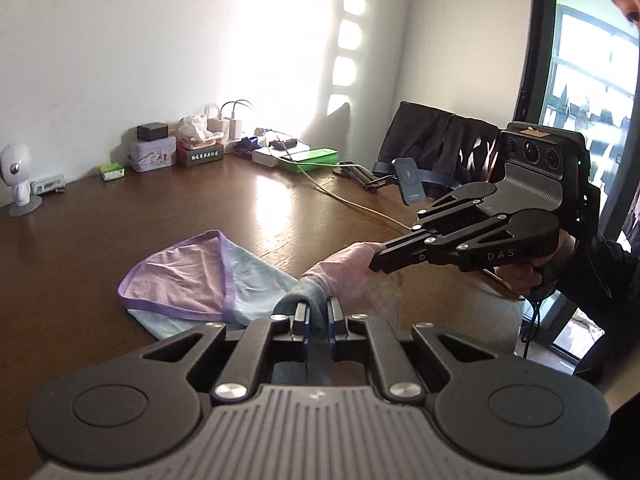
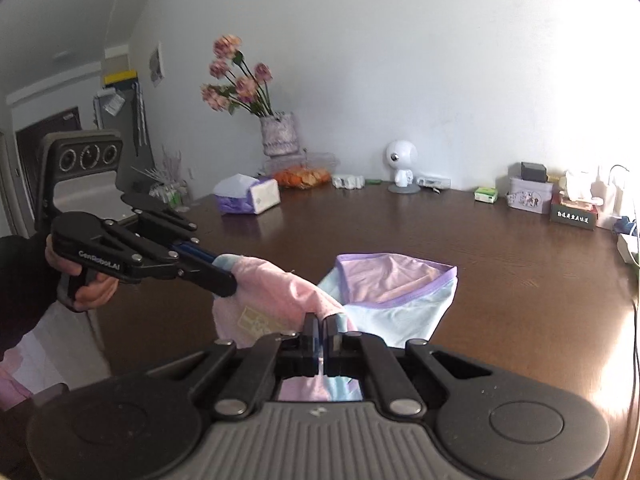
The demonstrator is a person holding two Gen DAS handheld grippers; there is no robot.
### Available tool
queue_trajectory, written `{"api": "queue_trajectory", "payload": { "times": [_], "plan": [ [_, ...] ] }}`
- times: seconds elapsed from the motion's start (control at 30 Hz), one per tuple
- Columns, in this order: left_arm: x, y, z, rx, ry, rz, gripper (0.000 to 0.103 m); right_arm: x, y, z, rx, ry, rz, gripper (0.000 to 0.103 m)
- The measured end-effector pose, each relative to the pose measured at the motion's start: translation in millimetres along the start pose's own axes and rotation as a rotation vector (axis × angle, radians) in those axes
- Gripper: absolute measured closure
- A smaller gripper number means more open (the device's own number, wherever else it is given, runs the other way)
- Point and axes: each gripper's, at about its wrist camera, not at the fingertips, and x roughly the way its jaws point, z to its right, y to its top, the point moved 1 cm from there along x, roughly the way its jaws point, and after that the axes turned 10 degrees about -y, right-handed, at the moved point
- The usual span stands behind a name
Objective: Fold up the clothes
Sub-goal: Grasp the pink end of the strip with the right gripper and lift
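Observation:
A small pink and light-blue garment (image 1: 344, 272) (image 2: 276, 292) is held up above the near edge of the brown table (image 1: 140, 216) (image 2: 500, 272). My left gripper (image 1: 318, 312) (image 2: 226, 276) is shut on one bunched end of it. My right gripper (image 2: 321, 326) (image 1: 374, 260) is shut on the other end, close beside the left. A second garment (image 1: 192, 284) (image 2: 400, 292), light blue with a pink panel and purple trim, lies flat on the table just beyond.
Along the back wall stand a tin box (image 1: 152, 154), tissue box (image 2: 246, 196), chargers and cables (image 1: 236, 120), a white robot figure (image 2: 402, 164) and a flower vase (image 2: 278, 134). A cable (image 1: 340, 200) crosses the table. A chair with dark clothing (image 1: 440, 144) stands at the right.

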Motion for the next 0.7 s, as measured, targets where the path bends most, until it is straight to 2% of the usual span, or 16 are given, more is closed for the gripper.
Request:
{"api": "queue_trajectory", "payload": {
  "times": [0.1,0.2,0.23,0.27,0.3,0.37,0.43,0.47,0.53,0.6,0.7],
  "plan": [
    [14,0,-38,-0.098,0.014,-0.011,0.096,38,20,8,0.004,-0.036,-0.059,0.102],
    [27,-7,-72,-0.215,0.088,-0.032,0.093,78,27,12,0.017,-0.094,-0.132,0.102],
    [31,-9,-79,-0.243,0.132,-0.050,0.086,89,26,13,0.019,-0.122,-0.146,0.102],
    [33,-11,-85,-0.273,0.183,-0.060,0.069,102,24,16,0.034,-0.148,-0.165,0.101],
    [30,-12,-88,-0.308,0.219,-0.062,0.059,111,21,19,0.062,-0.170,-0.184,0.096],
    [14,-15,-88,-0.372,0.245,-0.017,0.050,112,18,24,0.089,-0.190,-0.192,0.093],
    [-5,-21,-80,-0.450,0.243,0.037,0.044,97,16,27,0.101,-0.227,-0.161,0.086],
    [-9,-23,-74,-0.478,0.228,0.065,0.038,86,13,29,0.120,-0.222,-0.145,0.079],
    [-6,-25,-64,-0.516,0.190,0.097,0.027,69,7,33,0.163,-0.183,-0.135,0.078],
    [8,-21,-61,-0.539,0.169,0.072,0.026,70,-3,32,0.179,-0.108,-0.181,0.079],
    [21,-22,-58,-0.572,0.168,0.050,0.027,73,-17,26,0.192,-0.109,-0.206,0.078]
  ]
}}
